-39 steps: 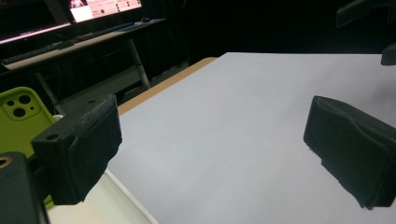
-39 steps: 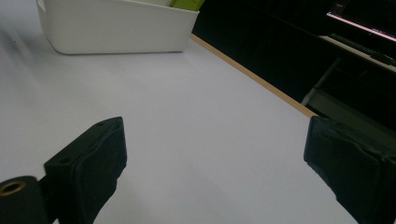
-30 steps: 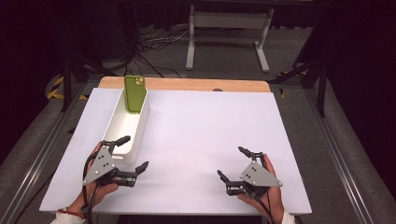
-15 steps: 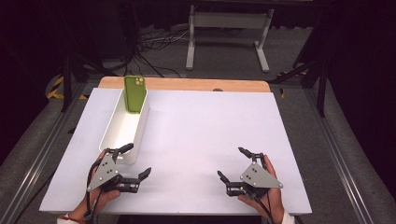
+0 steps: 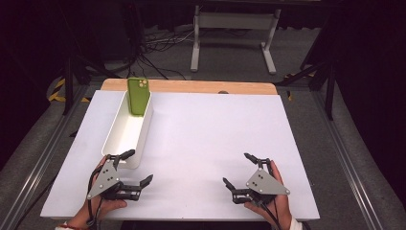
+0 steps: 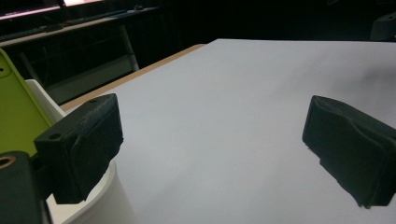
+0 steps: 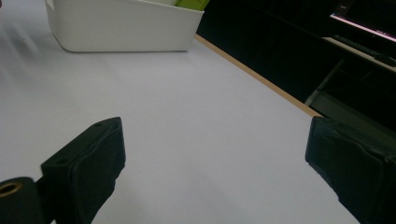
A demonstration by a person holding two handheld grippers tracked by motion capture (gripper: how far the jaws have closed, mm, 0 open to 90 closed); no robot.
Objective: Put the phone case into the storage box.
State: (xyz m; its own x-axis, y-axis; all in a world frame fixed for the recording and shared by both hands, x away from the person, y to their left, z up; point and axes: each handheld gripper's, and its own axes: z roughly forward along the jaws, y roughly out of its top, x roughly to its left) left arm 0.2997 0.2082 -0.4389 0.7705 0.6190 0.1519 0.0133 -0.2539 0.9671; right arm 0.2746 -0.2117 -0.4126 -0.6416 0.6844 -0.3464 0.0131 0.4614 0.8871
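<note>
A dark room with a grey floor [image 5: 330,129] surrounds the white table [image 5: 210,134], whose far edge shows a bare wood strip [image 5: 191,86]. On the table's left side lies a long white bin [image 5: 125,134], a green phone [image 5: 137,96] leaning upright at its far end. Near the table's front edge, the left gripper [image 5: 140,166] and right gripper [image 5: 238,169] rest spread wide, holding nothing.

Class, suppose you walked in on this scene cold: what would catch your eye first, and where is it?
The bright green phone stands out most, propped upright at the far end of the long white bin on the left side of the white table. Next come the two black grippers at the near edge, the left gripper just beside the bin's near end and the right gripper over bare tabletop, both with jaws spread wide and holding nothing.
</note>
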